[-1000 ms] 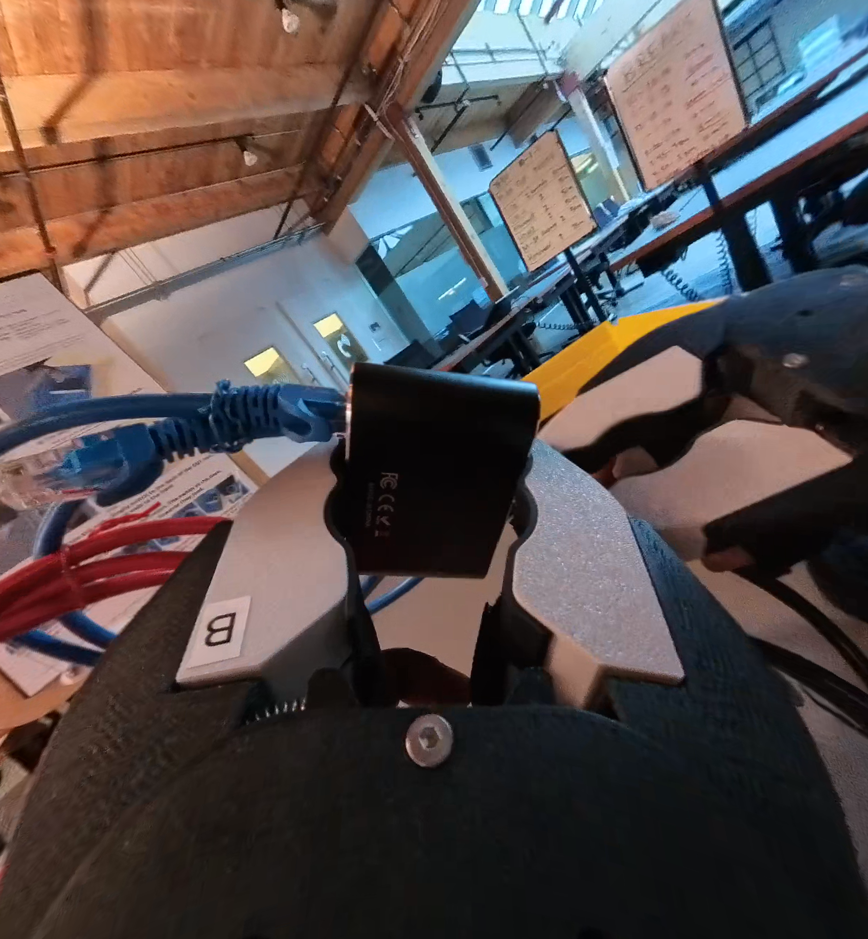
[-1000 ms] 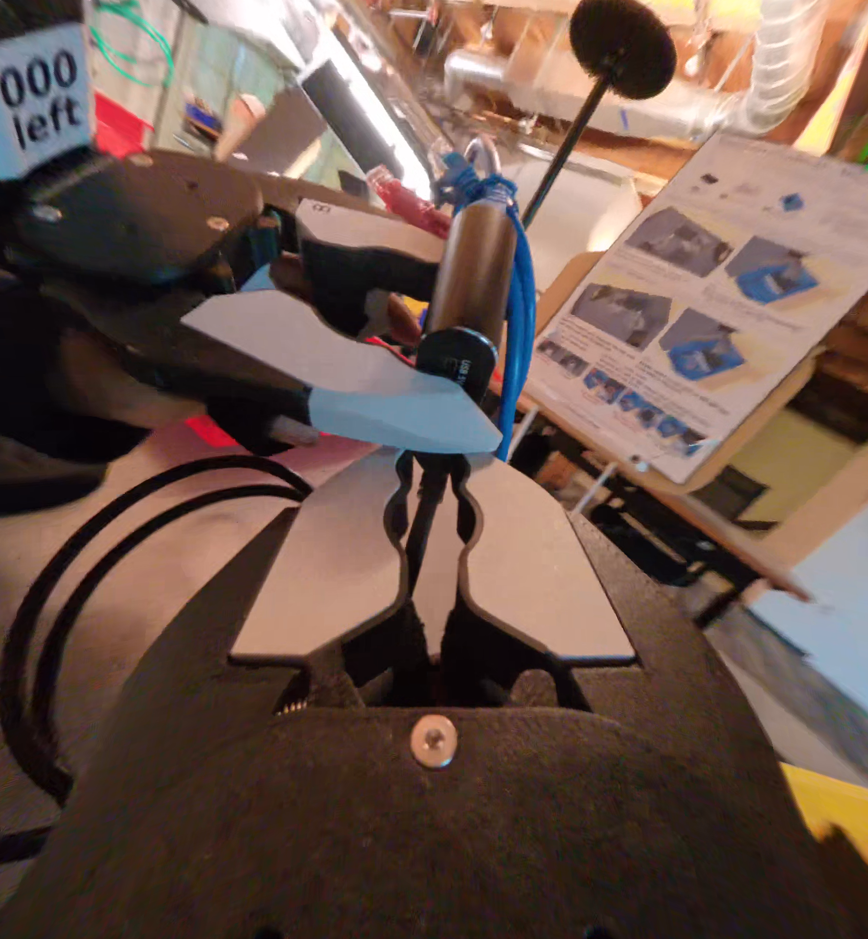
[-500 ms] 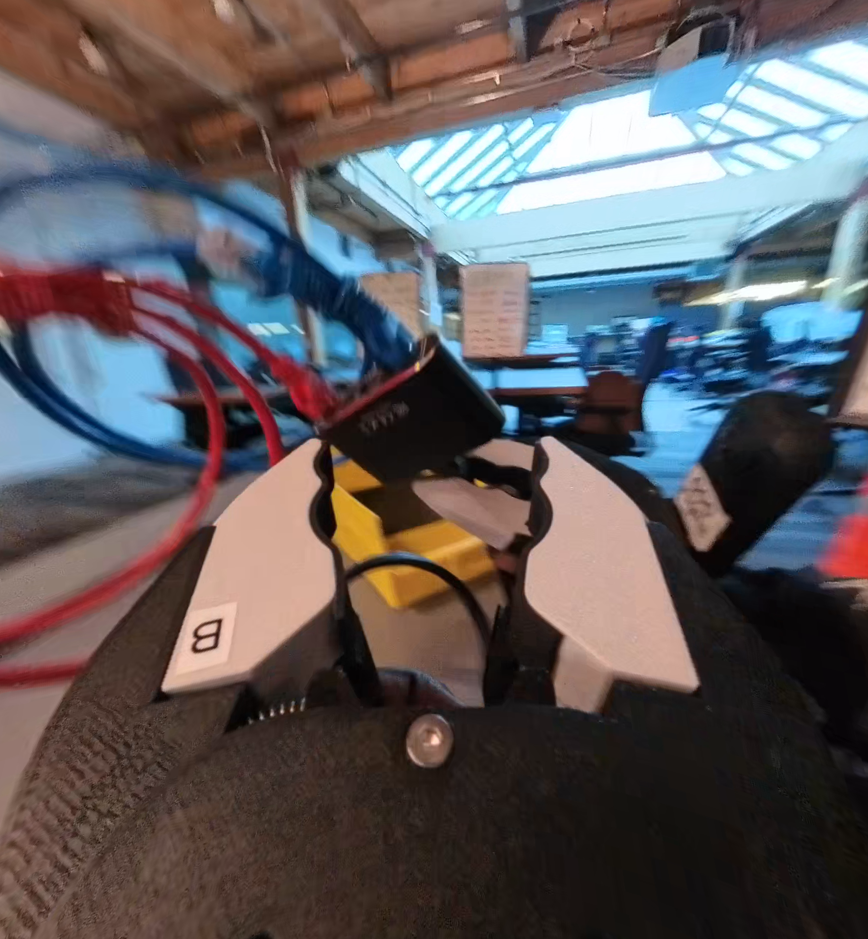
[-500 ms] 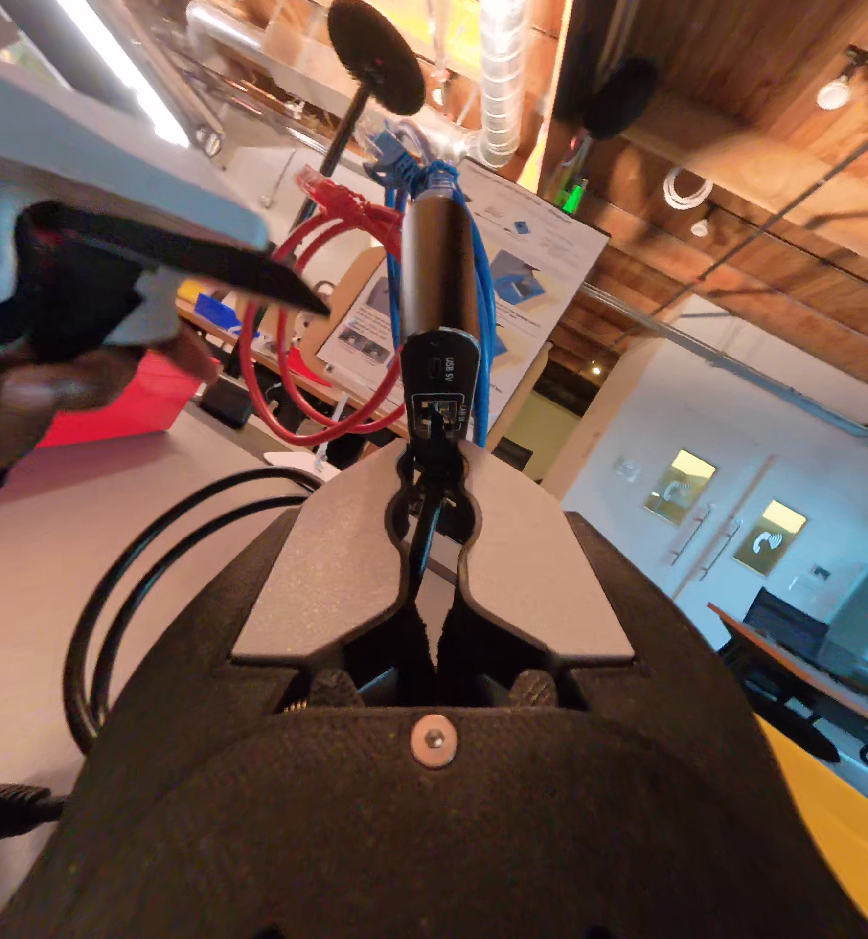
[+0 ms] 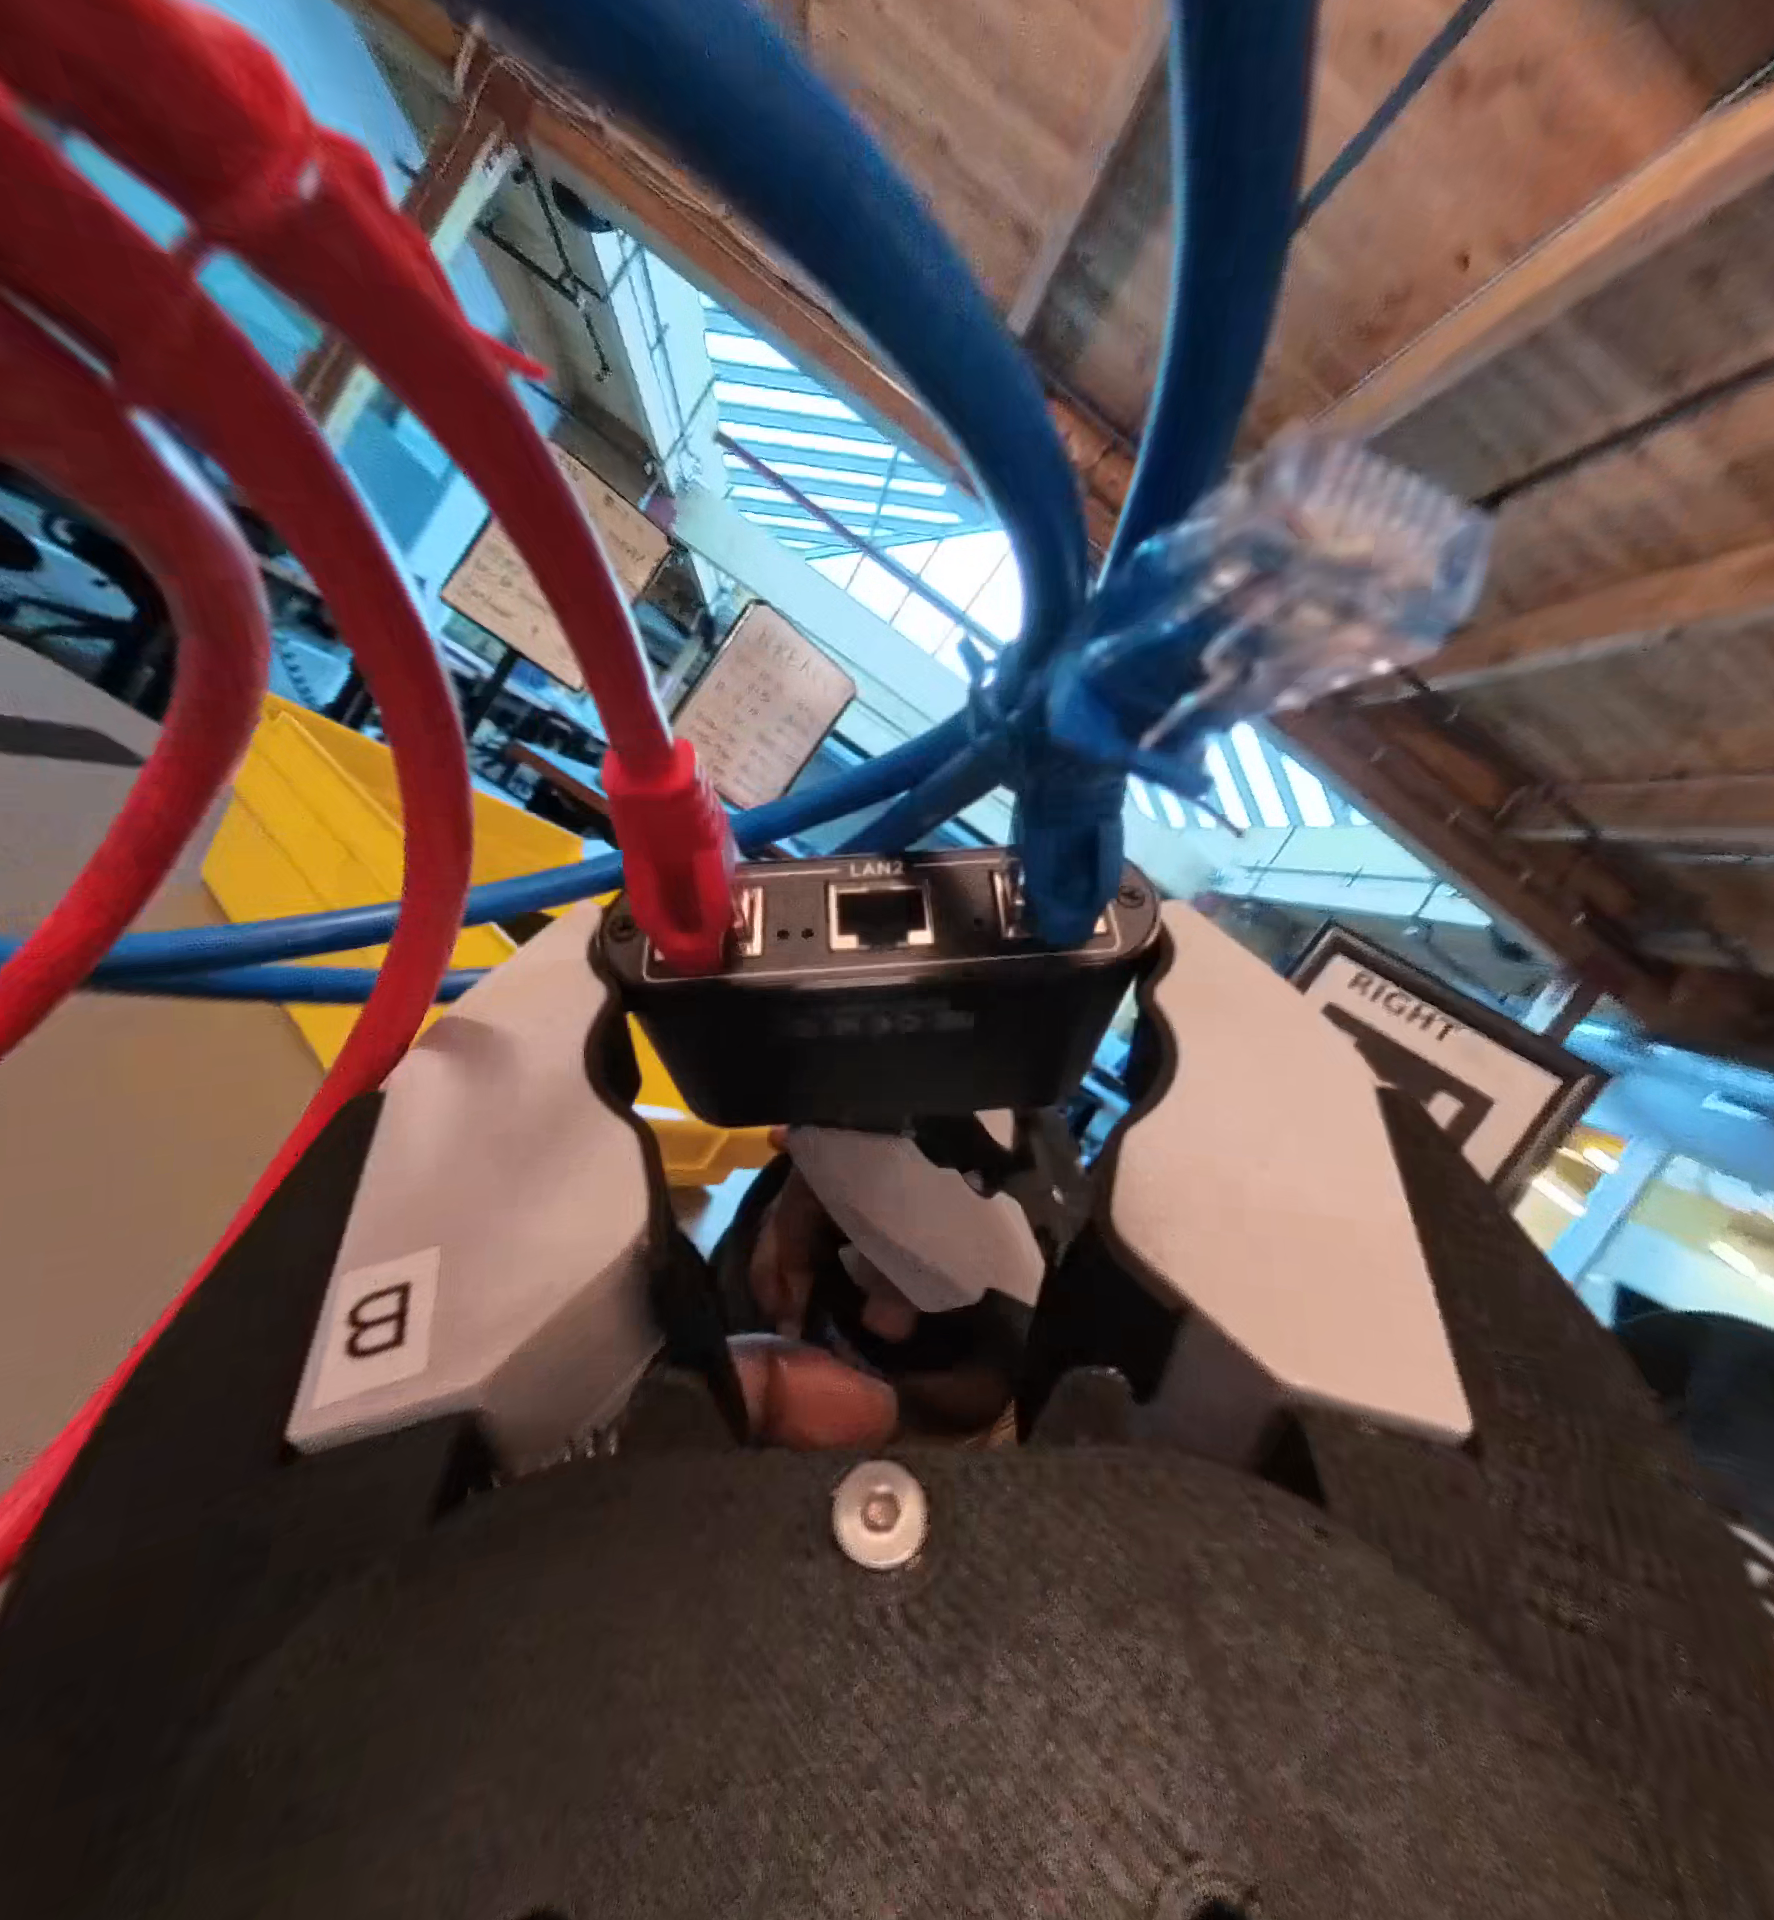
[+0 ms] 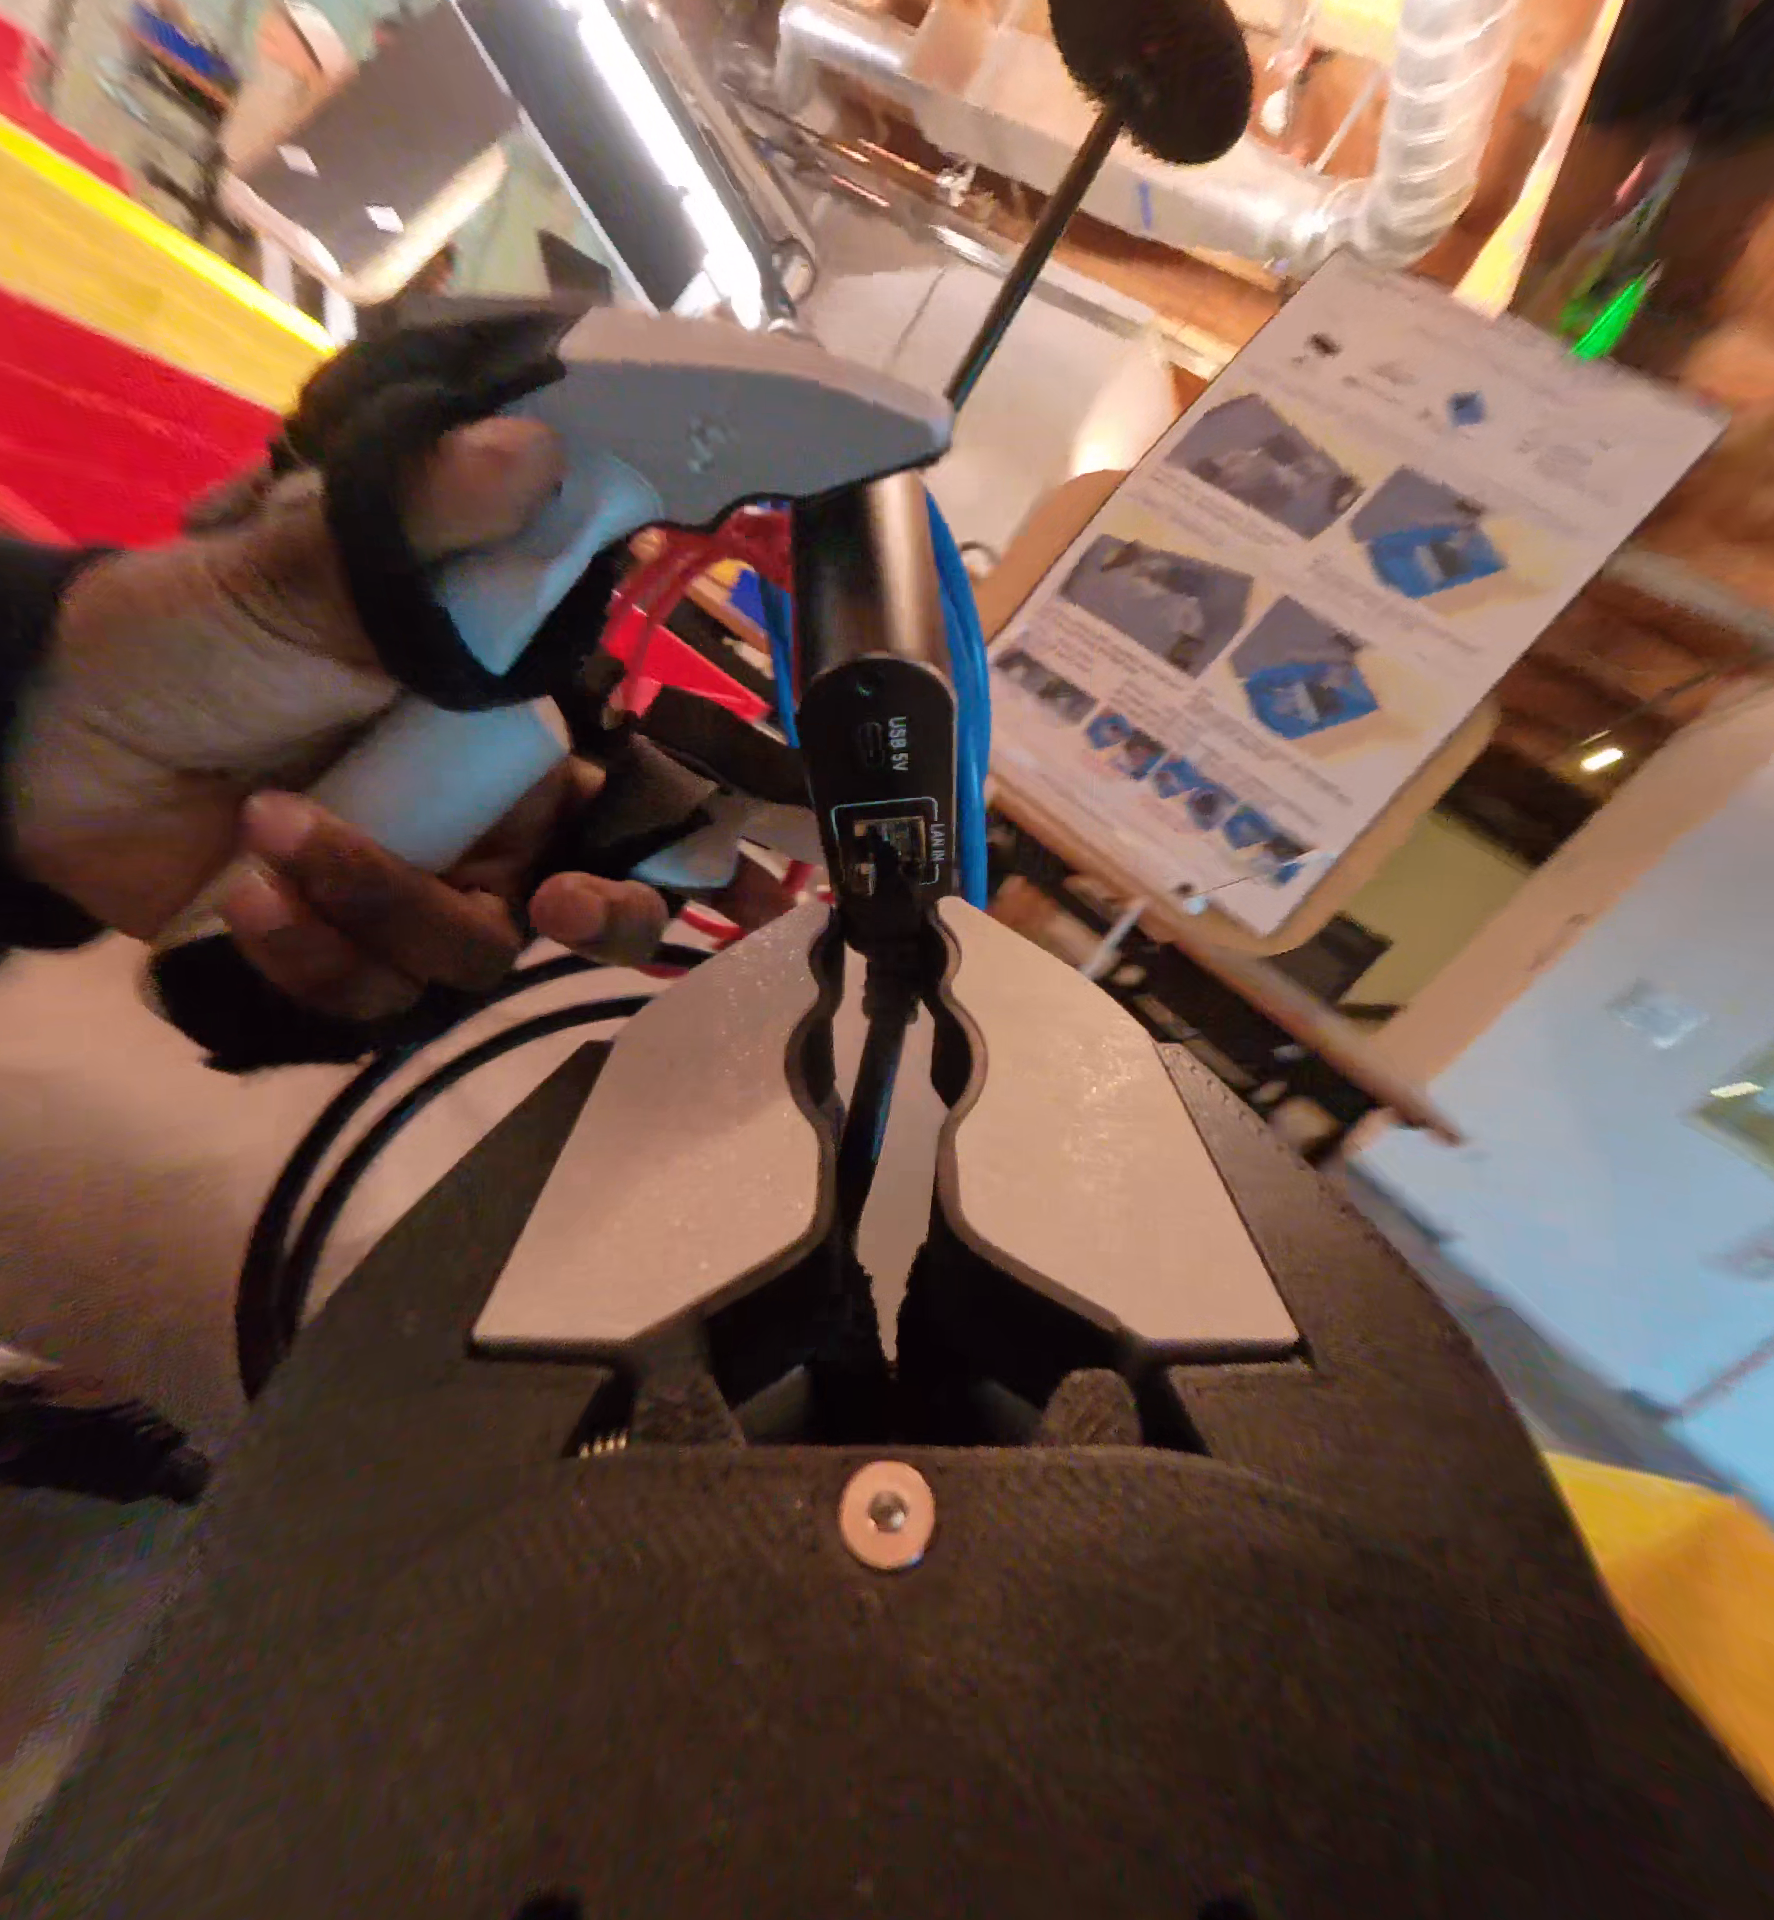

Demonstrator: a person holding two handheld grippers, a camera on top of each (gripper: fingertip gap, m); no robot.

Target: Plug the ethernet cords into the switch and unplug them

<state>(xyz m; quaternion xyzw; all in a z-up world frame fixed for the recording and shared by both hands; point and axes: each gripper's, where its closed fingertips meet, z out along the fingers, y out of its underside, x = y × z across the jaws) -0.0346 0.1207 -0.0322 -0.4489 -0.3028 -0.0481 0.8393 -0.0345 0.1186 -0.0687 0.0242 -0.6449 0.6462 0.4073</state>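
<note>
In the left wrist view, my left gripper (image 5: 878,966) is shut on the sides of the black switch (image 5: 878,1039), whose port face points at the camera. A red ethernet cord (image 5: 670,862) is plugged into the left port and a blue cord (image 5: 1065,862) into the right port. The middle port (image 5: 881,920) is empty. A loose blue plug with a clear tip (image 5: 1309,582) hangs above. In the right wrist view, my right gripper (image 6: 888,935) is shut on a black cord's plug (image 6: 888,961) that sits in the port on the switch's end (image 6: 878,727). The left gripper (image 6: 717,416) is clamped across the switch.
A yellow bin (image 5: 343,831) sits behind the switch. The black cord loops on the grey table (image 6: 343,1143), with a loose black plug (image 6: 52,1423) at the left. A poster board (image 6: 1330,623) stands behind, with a red bin (image 6: 83,416) at the left. My left and right fingertips are right by each other.
My left gripper let go of the switch, swung round, and now grips it again facing the ports. My right gripper has stayed shut on the black plug.
</note>
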